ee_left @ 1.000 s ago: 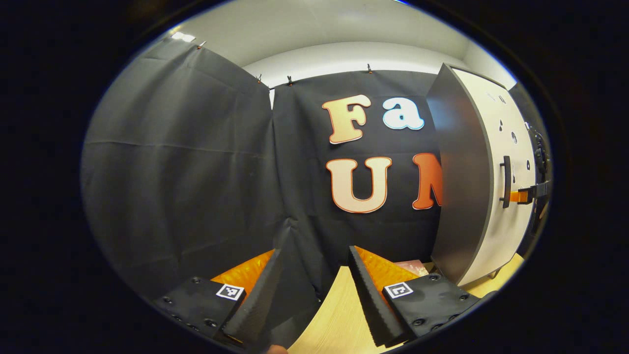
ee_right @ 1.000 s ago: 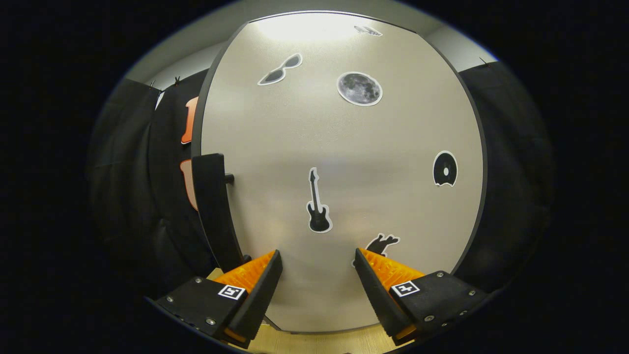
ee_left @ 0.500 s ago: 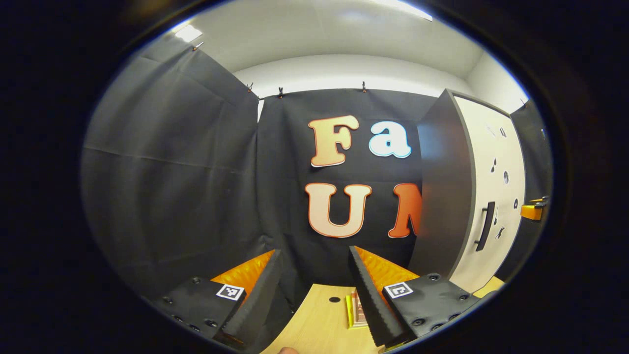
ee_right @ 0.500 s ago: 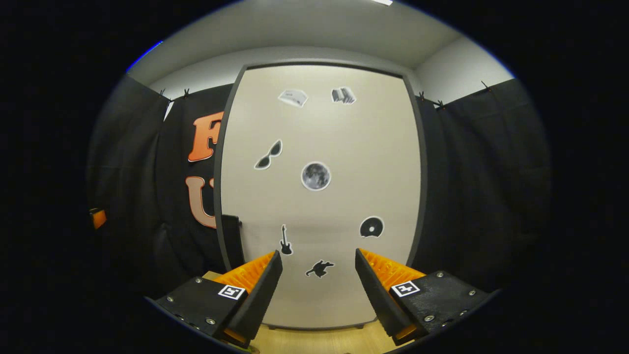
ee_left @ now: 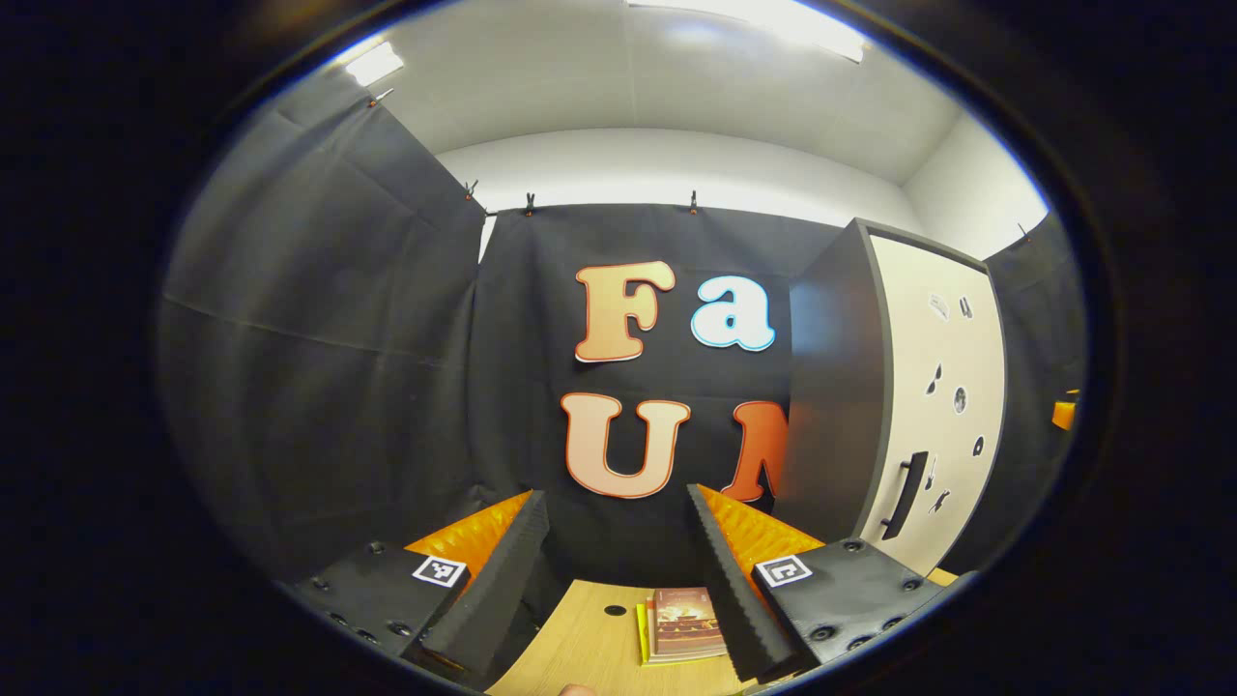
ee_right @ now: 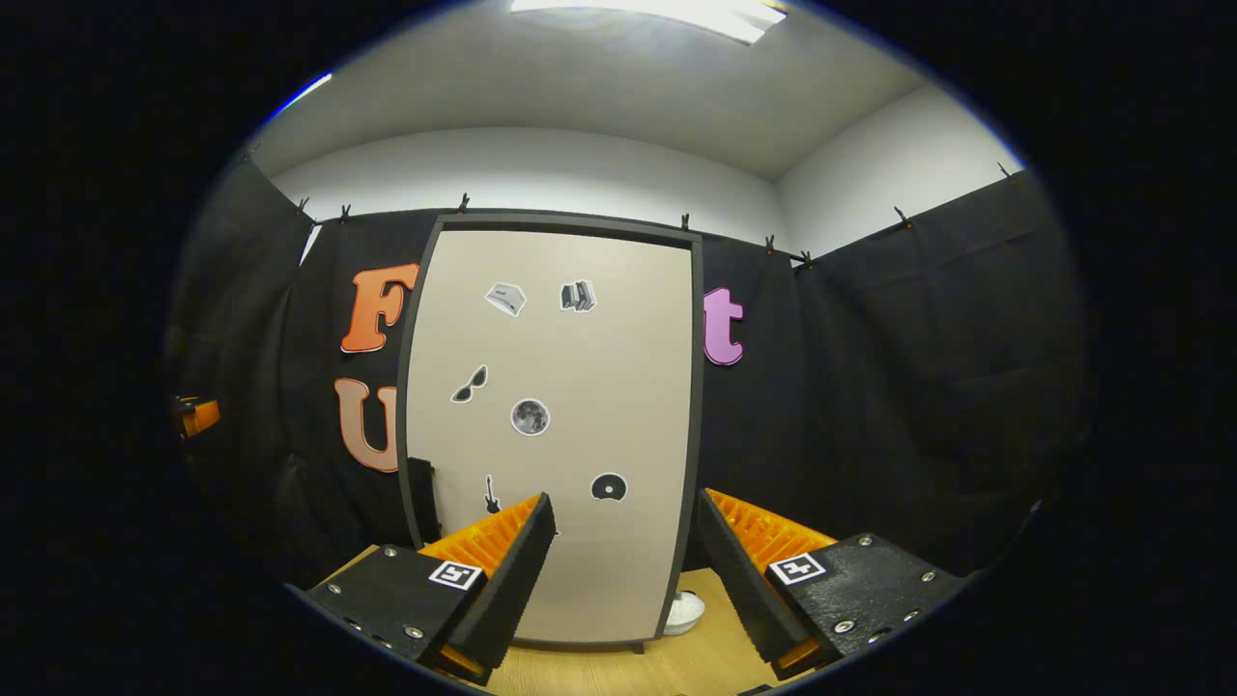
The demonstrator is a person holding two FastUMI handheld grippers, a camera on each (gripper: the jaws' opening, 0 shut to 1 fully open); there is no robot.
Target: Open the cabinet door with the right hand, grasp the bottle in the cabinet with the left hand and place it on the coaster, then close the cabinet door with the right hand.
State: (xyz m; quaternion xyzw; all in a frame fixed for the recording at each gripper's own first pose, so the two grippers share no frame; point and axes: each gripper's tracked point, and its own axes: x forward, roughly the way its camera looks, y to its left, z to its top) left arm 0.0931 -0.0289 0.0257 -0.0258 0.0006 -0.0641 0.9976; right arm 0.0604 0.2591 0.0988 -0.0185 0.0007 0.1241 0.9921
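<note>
At the bottom of the left gripper view my left gripper (ee_left: 618,570) has its jaws apart on nothing, held back above the table (ee_left: 589,648), where a small stack of books (ee_left: 681,623) lies lower centre. My right gripper (ee_right: 626,570) is likewise agape and empty, squared to the cabinet door (ee_right: 560,425), which looks shut, its handle (ee_right: 421,498) at lower left. The bottle presumably sits hidden behind it; I cannot place the coaster.
</note>
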